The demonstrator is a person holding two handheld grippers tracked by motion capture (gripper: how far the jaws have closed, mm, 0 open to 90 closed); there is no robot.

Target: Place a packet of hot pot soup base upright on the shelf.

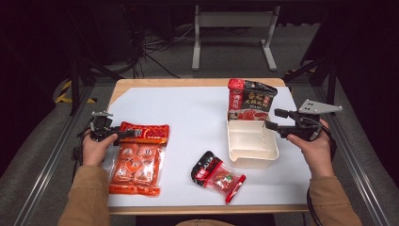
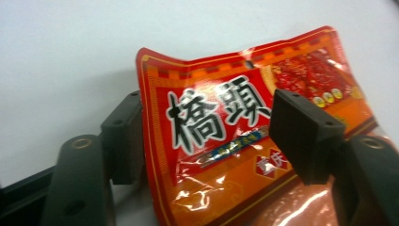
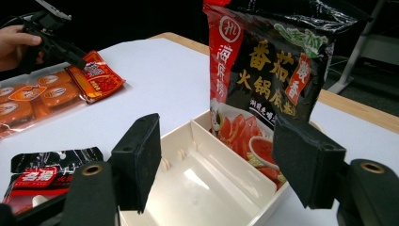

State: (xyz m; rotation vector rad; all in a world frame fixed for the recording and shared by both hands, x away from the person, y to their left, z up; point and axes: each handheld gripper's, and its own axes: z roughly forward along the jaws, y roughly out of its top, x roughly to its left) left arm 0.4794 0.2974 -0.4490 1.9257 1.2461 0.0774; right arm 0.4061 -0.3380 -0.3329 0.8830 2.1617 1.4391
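While the left gripper (image 2: 207,141) sits at the top edge of the orange hotpot pack (image 1: 136,162), we read its jaws as parted around the header strip, one pad either side of it, pads not yet pressing; the film shows between them in the left gripper view, with a gap on each side. The pack lies flat on the white table sheet (image 1: 188,122) at the left, well apart from the white tray (image 1: 251,143); the tray is at the right, with the black tomato-base pouch (image 1: 249,101) standing upright in its far compartment, and the near compartment is bare. The right gripper (image 1: 272,118) hovers at the tray's right side, jaws wide, nothing between them; it is just beside the rim, touching or not we cannot tell. The small red-and-black sachet (image 1: 217,176) lies near the front edge, untouched.

Our take on the grab: close squarely on the sealed header, not the bulging pockets below; the film is slick and the pack looks heavy at the bottom, so a corner pinch will likely swing or slip. Seat the strip deep between the pads first; lift slowly and let the pack hang; then we would use the right gripper to steady the tray.
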